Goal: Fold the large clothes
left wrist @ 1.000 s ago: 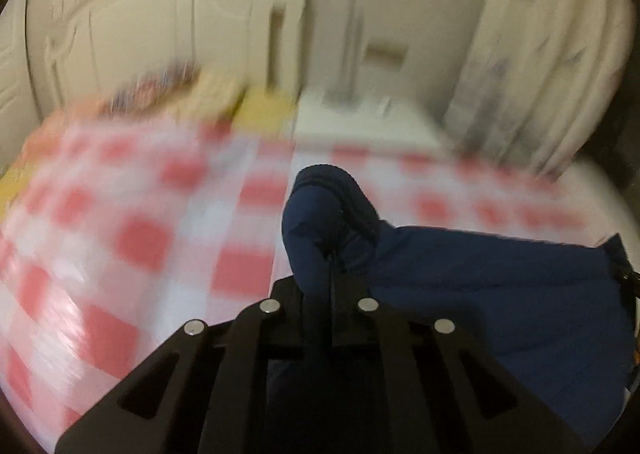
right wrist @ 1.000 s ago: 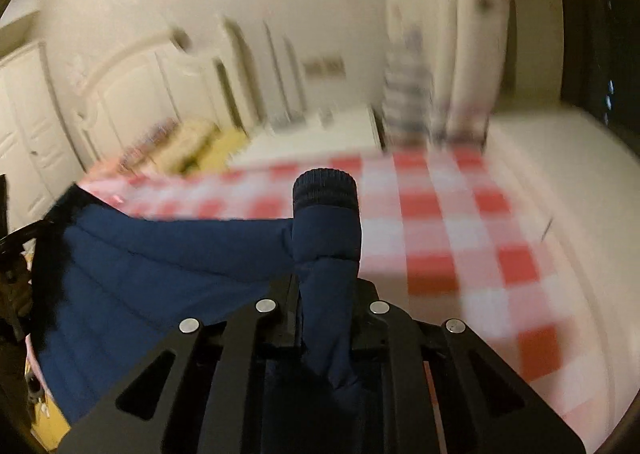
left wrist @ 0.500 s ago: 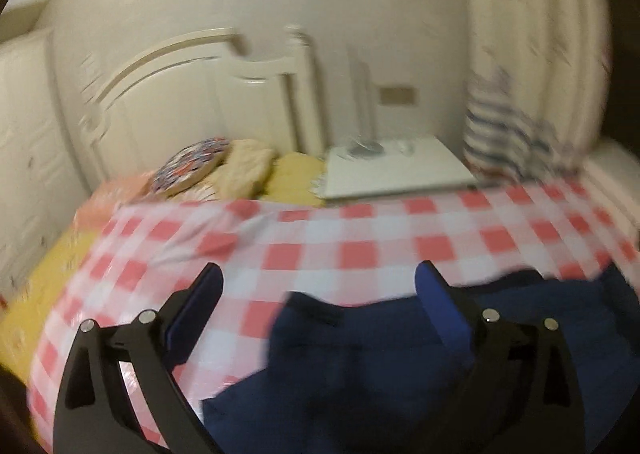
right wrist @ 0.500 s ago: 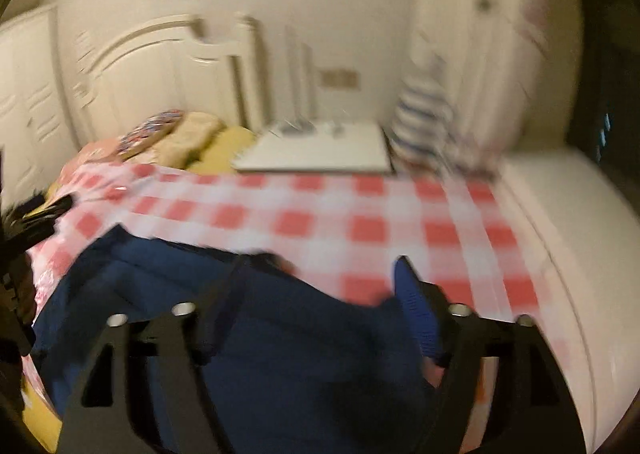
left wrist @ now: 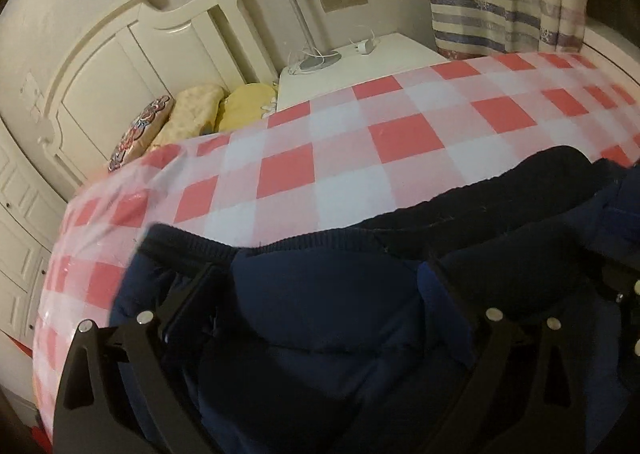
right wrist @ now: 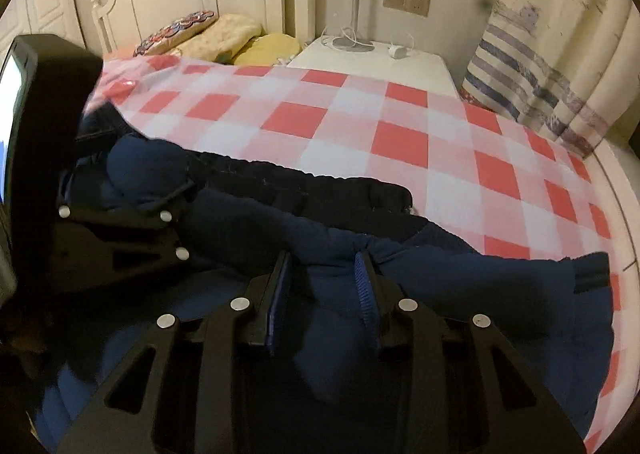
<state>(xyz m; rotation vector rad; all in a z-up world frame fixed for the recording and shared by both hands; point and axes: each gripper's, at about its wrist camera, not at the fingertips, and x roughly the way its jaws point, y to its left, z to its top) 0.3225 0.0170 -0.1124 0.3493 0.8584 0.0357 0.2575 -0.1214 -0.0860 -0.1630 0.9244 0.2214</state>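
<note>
Left claw (left wrist: 320, 286) agape above puffy quilted jacket (left wrist: 328, 318)

A bed (right wrist: 400, 142) under a red-and-white checked cover fills the room, with a cream carved headboard (left wrist: 132, 54) against a pale wall. Pillows (right wrist: 236, 34) lie by a white nightstand (left wrist: 360, 66) carrying a lamp base (right wrist: 354, 44); a striped curtain (right wrist: 532, 66) hangs beside it.

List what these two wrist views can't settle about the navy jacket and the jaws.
- Navy jacket, left wrist view: near part cut off by the bottom edge and the left gripper.
- Right gripper, right wrist view: whether its pads press the cloth between them; dark on dark.
- Garment's left end: hidden behind the other gripper.
</note>
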